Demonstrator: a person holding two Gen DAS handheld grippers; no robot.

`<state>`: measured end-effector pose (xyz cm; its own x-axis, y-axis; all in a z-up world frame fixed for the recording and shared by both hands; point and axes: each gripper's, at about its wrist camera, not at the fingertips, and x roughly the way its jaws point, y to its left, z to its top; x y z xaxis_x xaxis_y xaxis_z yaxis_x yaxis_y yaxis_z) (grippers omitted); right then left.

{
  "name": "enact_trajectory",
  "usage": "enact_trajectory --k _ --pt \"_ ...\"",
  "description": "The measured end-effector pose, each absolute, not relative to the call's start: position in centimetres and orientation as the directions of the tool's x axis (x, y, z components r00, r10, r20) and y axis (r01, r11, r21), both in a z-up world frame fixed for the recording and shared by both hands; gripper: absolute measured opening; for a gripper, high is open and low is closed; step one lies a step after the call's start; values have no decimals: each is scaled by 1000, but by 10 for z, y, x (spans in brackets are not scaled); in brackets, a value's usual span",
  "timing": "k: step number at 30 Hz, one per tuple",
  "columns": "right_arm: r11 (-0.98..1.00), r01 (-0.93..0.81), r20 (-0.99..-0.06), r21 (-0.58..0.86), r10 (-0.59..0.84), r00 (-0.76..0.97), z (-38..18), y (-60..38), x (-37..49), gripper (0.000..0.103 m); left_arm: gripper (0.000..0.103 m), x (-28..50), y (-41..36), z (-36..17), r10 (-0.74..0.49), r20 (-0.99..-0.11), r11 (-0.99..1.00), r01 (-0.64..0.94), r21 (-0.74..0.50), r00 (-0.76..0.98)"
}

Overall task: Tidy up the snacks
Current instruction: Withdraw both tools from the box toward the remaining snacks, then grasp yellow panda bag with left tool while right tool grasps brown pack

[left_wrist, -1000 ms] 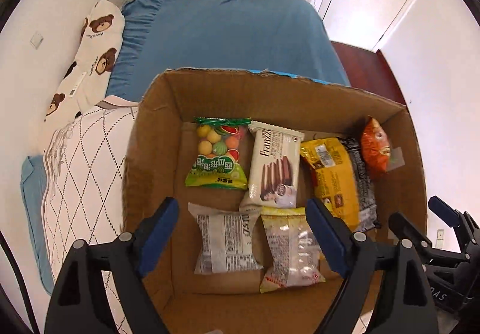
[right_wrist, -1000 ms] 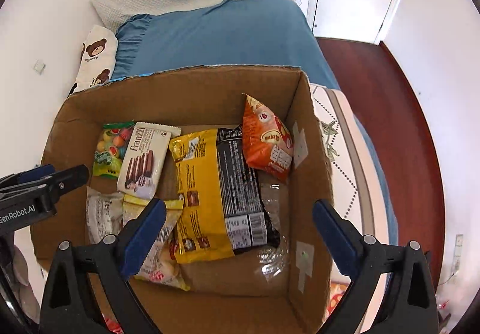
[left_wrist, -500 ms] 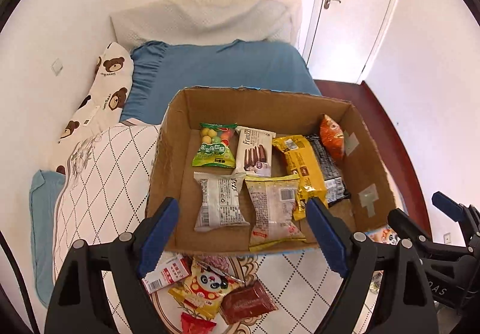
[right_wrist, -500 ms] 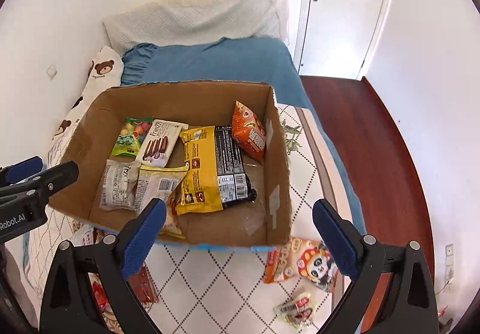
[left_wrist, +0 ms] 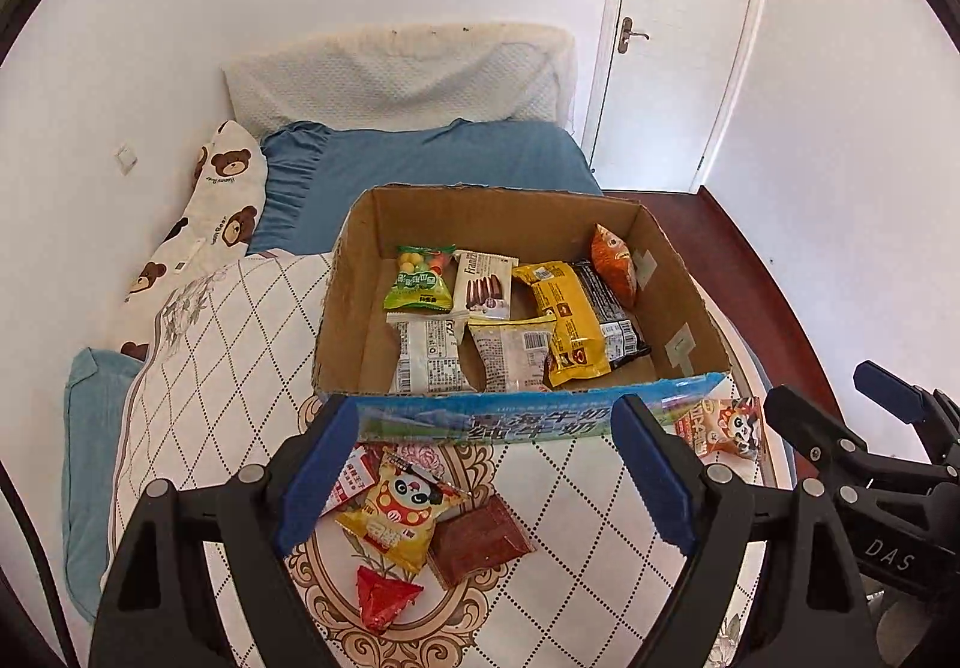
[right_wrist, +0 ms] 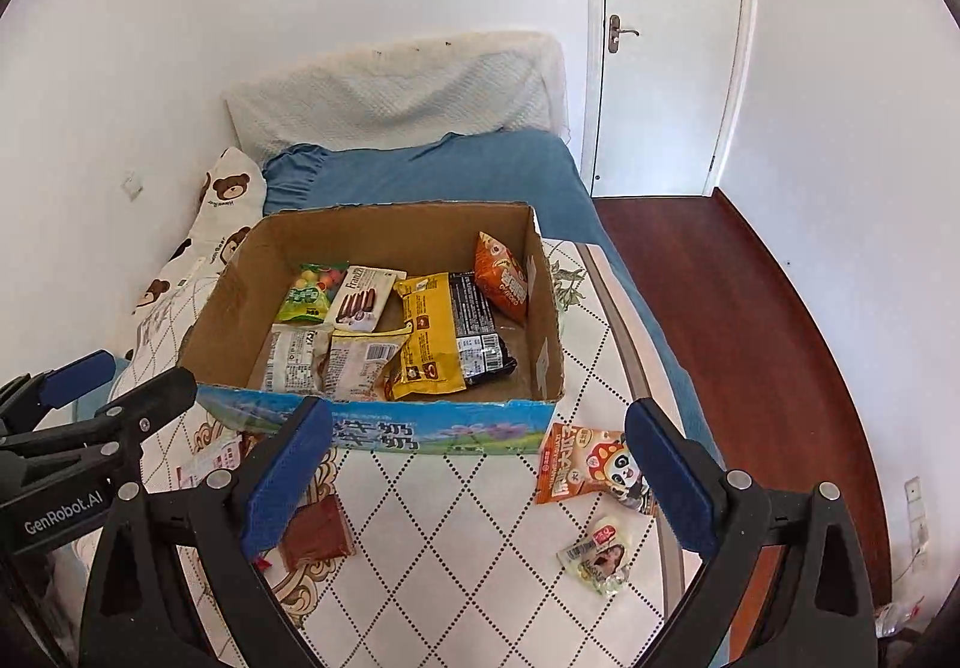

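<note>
An open cardboard box [left_wrist: 480,419] with a blue printed front wall sits on the quilted bed. Several snack packets lie inside it, among them a yellow-and-black bag [left_wrist: 570,320] and an orange bag [right_wrist: 503,275]. Loose on the quilt in front are a yellow panda packet [left_wrist: 399,518], a brown packet [left_wrist: 480,539], a small red packet [left_wrist: 381,596], an orange panda packet [right_wrist: 585,464] and a small pale packet [right_wrist: 600,548]. My left gripper [left_wrist: 483,428] hangs open and empty above the left group. My right gripper [right_wrist: 477,422] is open and empty, above and behind the box front.
Behind the box lie a blue sheet [left_wrist: 432,158], a bear-print pillow [left_wrist: 216,212] and a white padded headboard [left_wrist: 396,74]. The bed's right edge drops to a dark wood floor [right_wrist: 738,320]. A closed white door [right_wrist: 666,38] stands at the back right.
Both grippers have drawn back and up from over the box. The box now looks smaller and farther, and the loose packets in front of it have come into view.
</note>
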<state>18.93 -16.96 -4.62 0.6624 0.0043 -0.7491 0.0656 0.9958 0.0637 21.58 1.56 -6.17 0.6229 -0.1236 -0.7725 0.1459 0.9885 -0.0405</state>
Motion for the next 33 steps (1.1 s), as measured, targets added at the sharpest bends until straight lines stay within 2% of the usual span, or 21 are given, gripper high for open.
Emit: enact_trajectory --k 5,11,17,20,24,26,27,28,33 --pt "995 48 -821 85 43 569 -84 -161 179 101 86 198 45 -98 -61 -826 996 84 -16 561" --pt "987 110 -951 121 83 296 -213 -160 171 101 86 180 86 -189 57 -925 998 -10 57 376" --pt "983 153 -985 104 80 152 -300 -157 167 103 86 165 126 -240 82 -960 992 -112 54 268" --pt "972 201 -986 121 94 140 -311 -162 170 103 86 169 131 -246 86 -961 993 -100 61 264" --pt "977 179 -992 118 110 54 -315 -161 178 103 86 186 123 -251 106 -963 994 5 110 250" --pt "971 184 -987 152 140 80 -299 -161 177 90 86 192 118 -251 88 -966 993 60 106 244" --pt "967 186 -981 176 157 115 -288 -159 175 74 86 194 116 -249 96 -964 989 82 120 246" --pt "959 184 -971 215 190 145 -276 -156 173 67 86 196 114 -246 107 -961 987 91 134 255" --pt "876 206 -890 437 387 242 -244 -134 167 67 86 222 103 -236 53 -967 980 174 98 248"
